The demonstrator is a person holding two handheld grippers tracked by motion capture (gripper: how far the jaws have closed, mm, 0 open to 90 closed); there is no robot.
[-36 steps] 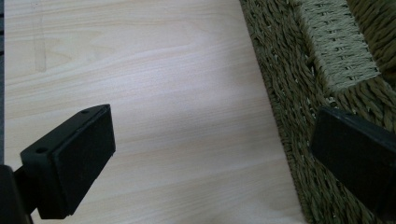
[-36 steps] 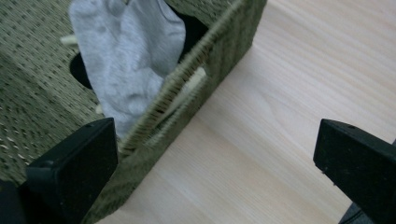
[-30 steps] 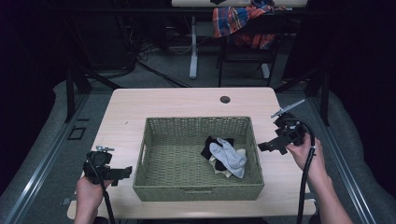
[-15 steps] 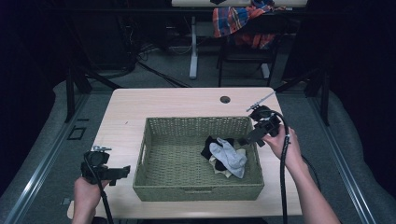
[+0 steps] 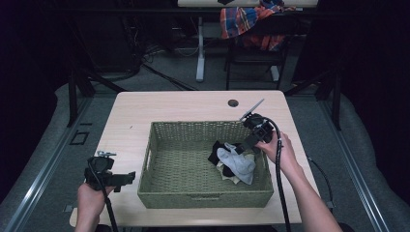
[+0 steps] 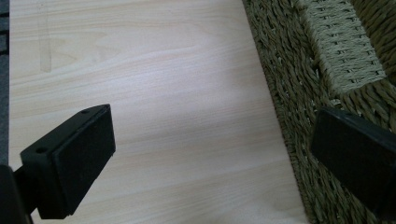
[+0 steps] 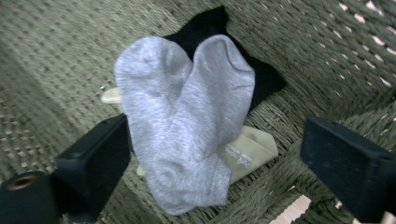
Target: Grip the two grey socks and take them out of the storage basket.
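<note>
Approach phase of a pick. The right gripper (image 5: 243, 146), held by the person's right hand (image 5: 280, 151), reaches over the right wall of the woven olive-green wicker basket (image 5: 159, 191) toward the folded pair of light grey ankle socks (image 5: 237, 163). Its jaws have just been closing a little but stand wide, pads clear of the cloth, nothing held; in the right gripper view the grey socks (image 7: 187, 121) lie between and just ahead of them.

The socks rest on the basket floor, right of centre, atop a black sock (image 7: 215, 28) and a pale beige sock (image 7: 250, 151). Their long axis runs diagonally, rounded ends apparently toward the far wall, though the fold makes this uncertain.

Next: descend, straddle the grey pair across its narrow width, close.

The left gripper (image 5: 126, 178) idles wide open and empty over the light wooden table (image 6: 140, 93), beside the basket's left wall.
</note>
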